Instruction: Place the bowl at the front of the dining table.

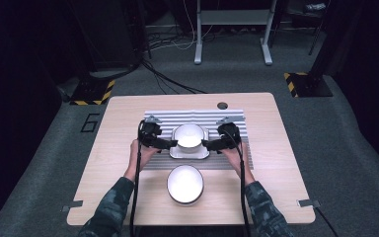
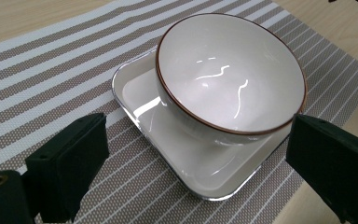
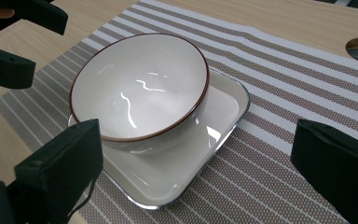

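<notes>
White bowl point(image 2: 230, 70) sits tilted in the square dish point(image 2: 200, 172) on the striped mat point(image 2: 51, 74), not seated flat. Left gripper point(image 1: 164, 143) and right gripper point(image 1: 211, 144) flank it, jaws apart, nothing held. Risk: a jaw clips the rim pulling away and tips the bowl off the dish.

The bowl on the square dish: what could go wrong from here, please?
1. The bowl sits tilted in the square dish, leaning on one side wall; a nudge might make it rock or slide.
2. The left gripper and right gripper are open very near the dish; a careless pull back could clip a rim.
3. A second bowl lies between the forearms, so a sleeve might brush it.
</notes>
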